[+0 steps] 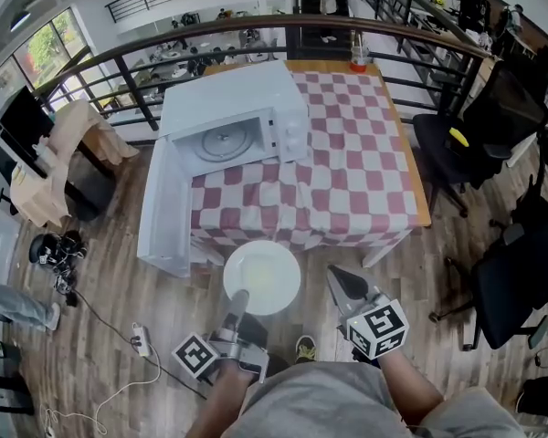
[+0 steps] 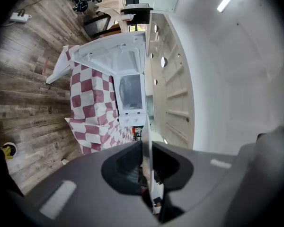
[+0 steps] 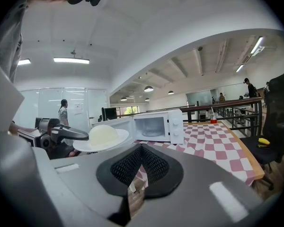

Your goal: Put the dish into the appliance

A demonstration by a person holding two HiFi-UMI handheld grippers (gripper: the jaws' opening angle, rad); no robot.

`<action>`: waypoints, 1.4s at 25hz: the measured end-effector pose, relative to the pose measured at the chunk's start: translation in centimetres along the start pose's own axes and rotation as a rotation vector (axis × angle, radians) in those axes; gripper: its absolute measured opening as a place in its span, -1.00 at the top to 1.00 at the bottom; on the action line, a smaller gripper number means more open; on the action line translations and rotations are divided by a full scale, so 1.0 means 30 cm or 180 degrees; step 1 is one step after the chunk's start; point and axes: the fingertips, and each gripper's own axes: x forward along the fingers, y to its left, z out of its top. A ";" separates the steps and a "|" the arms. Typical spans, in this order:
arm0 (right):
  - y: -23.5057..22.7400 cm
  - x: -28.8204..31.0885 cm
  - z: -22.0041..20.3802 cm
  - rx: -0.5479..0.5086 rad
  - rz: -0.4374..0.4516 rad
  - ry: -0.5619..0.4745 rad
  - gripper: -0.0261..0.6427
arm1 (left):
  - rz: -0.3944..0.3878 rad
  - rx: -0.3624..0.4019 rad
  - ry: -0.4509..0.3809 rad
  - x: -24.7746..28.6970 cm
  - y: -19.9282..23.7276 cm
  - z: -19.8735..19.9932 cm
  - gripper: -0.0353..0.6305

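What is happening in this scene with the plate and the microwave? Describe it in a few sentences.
A person holds a gripper in each hand. The left gripper is shut on the rim of a white plate carrying a pale mound of food, held in front of the checkered table. The microwave on that table has its door swung open. The right gripper is shut and empty beside the plate. The plate is not yet inside.

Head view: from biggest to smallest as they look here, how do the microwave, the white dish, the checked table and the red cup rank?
1. Checked table
2. Microwave, counting its open door
3. Dish, though it is nearest the camera, which flatters its size
4. Red cup, farthest away, so it looks extra small
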 end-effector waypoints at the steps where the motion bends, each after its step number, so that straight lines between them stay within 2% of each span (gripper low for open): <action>1: -0.005 -0.004 0.001 0.0005 0.0001 -0.0006 0.93 | 0.0006 0.0015 0.0002 0.002 -0.003 -0.006 0.76; 5: -0.020 -0.018 0.012 0.0012 0.0011 -0.0043 0.93 | 0.0020 0.0070 0.0000 0.006 -0.006 -0.019 0.77; 19: -0.031 -0.022 0.010 0.0013 0.0009 -0.0092 0.93 | -0.0057 0.0036 -0.0046 0.007 -0.030 -0.035 0.77; 25: -0.015 0.019 0.021 -0.0028 0.0069 -0.0102 0.93 | -0.0087 0.0080 -0.0049 0.033 -0.029 -0.005 0.77; 35: -0.048 0.155 0.049 -0.0114 0.0117 -0.0063 0.93 | -0.0074 0.0017 -0.0142 0.127 0.003 0.086 0.76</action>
